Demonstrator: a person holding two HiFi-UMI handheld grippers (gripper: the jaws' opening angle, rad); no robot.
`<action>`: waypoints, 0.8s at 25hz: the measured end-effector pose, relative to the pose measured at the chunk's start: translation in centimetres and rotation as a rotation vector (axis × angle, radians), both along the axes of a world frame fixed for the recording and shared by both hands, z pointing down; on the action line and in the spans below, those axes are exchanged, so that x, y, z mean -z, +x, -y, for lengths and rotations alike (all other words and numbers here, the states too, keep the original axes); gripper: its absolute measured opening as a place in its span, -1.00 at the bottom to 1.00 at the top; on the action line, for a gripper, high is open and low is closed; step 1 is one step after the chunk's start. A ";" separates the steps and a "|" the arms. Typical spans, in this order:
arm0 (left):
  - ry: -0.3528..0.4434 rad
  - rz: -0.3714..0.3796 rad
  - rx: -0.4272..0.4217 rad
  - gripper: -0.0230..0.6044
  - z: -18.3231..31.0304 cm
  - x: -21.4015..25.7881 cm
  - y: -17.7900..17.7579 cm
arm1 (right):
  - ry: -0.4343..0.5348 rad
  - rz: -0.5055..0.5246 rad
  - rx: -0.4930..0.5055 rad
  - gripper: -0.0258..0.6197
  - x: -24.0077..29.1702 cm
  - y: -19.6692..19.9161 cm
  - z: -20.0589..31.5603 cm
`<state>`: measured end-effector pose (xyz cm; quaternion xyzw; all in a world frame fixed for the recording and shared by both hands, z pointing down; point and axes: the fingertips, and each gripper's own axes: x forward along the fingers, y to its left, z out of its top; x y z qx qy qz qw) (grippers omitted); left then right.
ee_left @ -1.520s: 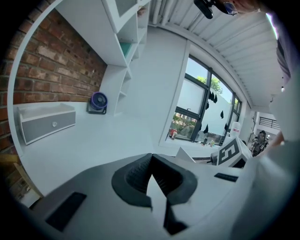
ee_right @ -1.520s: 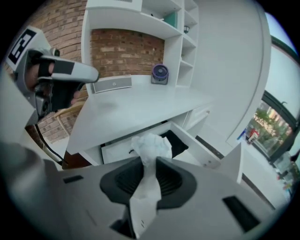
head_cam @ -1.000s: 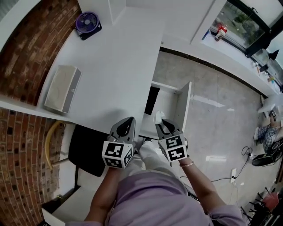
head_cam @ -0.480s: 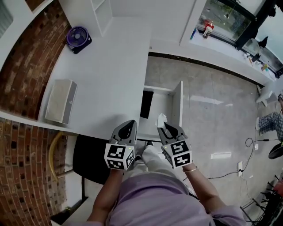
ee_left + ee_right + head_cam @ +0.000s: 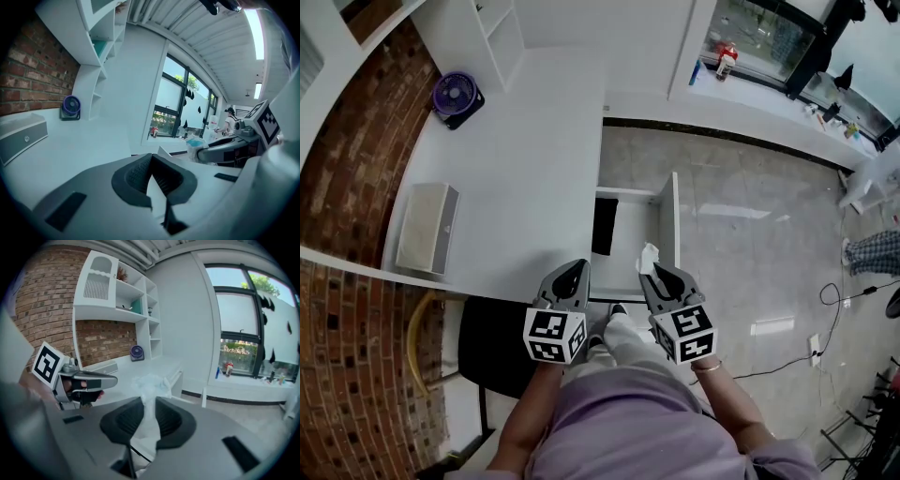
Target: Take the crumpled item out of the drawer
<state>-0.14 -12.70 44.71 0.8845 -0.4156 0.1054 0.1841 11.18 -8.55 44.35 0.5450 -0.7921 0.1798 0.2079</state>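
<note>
The crumpled white item sticks up from between the pads of my right gripper, which is shut on it. In the head view the crumpled item hangs at the tip of my right gripper, over the near end of the open white drawer beside the desk. My left gripper sits close to the left of it, at the desk's near edge. The left gripper has its pads together at the tips with nothing between them.
A black flat thing lies in the drawer. On the white desk stand a purple fan and a grey box. A black chair is under me. Cables lie on the floor at the right.
My right gripper has risen with the crumpled item held in it, lifting it higher above the drawer. The left gripper has shifted only slightly.
</note>
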 end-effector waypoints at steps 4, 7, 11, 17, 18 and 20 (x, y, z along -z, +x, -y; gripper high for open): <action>0.003 0.003 -0.012 -0.92 -0.3 0.0 0.2 | 0.016 0.017 -0.025 -0.68 0.6 0.6 -0.5; 0.006 0.006 -0.019 -0.92 -0.6 0.1 0.2 | 0.026 0.051 -0.048 -0.69 1.0 1.1 -0.7; 0.011 0.010 -0.024 -0.92 -0.8 0.4 0.4 | 0.045 0.037 -0.059 -0.70 1.6 1.6 -1.1; 0.017 0.010 -0.026 -0.92 -1.1 0.5 0.5 | 0.060 0.035 -0.066 -0.71 2.0 1.8 -1.6; 0.017 0.010 -0.027 -0.92 -1.2 0.6 0.5 | 0.062 0.037 -0.068 -0.71 2.1 1.8 -1.6; 0.019 0.010 -0.027 -0.92 -1.3 0.6 0.6 | 0.066 0.041 -0.071 -0.71 2.2 1.9 -1.6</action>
